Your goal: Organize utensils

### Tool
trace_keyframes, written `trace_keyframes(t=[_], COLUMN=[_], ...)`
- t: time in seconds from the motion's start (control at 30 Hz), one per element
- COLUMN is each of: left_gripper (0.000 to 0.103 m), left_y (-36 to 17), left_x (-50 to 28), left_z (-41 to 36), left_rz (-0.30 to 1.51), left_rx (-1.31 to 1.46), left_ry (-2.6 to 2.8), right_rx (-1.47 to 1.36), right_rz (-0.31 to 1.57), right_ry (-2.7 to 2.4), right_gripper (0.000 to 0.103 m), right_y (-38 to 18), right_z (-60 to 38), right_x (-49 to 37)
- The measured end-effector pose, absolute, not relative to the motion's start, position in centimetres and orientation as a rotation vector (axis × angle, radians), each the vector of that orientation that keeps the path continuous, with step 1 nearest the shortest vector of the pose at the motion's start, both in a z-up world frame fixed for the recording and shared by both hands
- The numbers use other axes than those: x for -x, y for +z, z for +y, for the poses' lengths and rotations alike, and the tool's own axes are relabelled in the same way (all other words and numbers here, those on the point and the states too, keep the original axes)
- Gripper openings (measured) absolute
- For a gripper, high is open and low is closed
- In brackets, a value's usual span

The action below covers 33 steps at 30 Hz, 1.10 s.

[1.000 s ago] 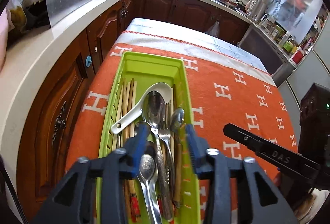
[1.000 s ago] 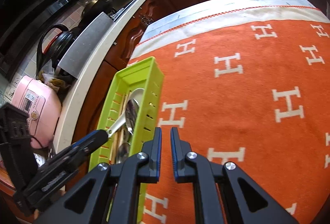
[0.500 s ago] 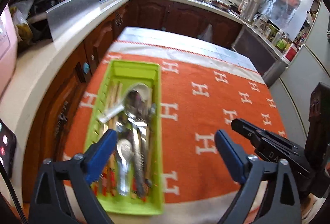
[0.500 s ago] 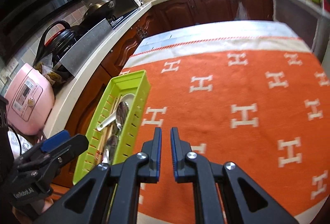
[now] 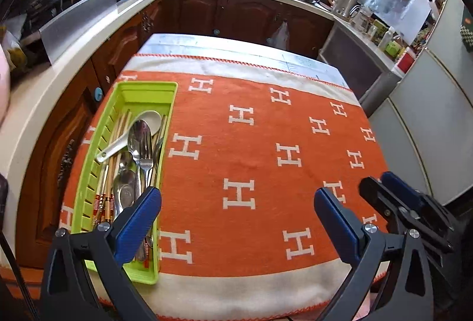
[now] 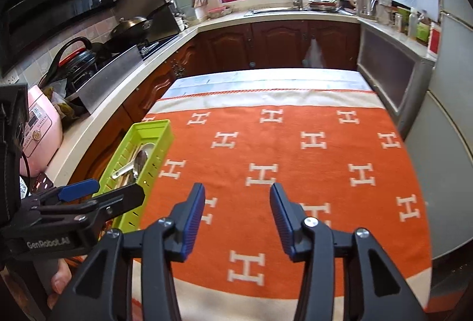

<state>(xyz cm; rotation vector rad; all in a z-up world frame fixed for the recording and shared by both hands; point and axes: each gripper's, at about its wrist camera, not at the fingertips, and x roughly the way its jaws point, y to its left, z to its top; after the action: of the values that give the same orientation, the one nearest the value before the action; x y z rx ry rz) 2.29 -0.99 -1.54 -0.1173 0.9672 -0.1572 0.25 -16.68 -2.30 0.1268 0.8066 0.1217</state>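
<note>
We hold the left gripper (image 5: 236, 213) tilted downward, its jaws opening and already very wide, nothing between them. Our right gripper (image 6: 236, 214) also points down, jaws opening, empty. A fingertip, probably of our left hand (image 6: 60, 281), shows under the left gripper's body.

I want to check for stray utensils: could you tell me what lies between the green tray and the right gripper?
Only bare orange cloth lies between the tray and the right gripper, whose jaws are opening on nothing; the right wrist view shows it.
</note>
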Motion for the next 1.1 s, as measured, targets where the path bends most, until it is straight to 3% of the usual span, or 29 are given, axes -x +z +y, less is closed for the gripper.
trace_keyframes(t=[0.13, 1.1], left_gripper=[0.102, 0.102], left_y=[-1.1, -1.8], left_x=[-1.8, -2.3], left_z=[-2.3, -3.6], left_rz=[0.928, 0.933], left_rx=[0.062, 0.036], left_ry=[-0.118, -0.069], right_rx=[-0.136, -0.139], right_rz=[0.779, 0.814], right_ry=[0.094, 0.033], right_gripper=[0.053, 0.053], right_y=[-2.1, -3.5], right_z=[-17.8, -19.4], right_x=[0.3, -0.2])
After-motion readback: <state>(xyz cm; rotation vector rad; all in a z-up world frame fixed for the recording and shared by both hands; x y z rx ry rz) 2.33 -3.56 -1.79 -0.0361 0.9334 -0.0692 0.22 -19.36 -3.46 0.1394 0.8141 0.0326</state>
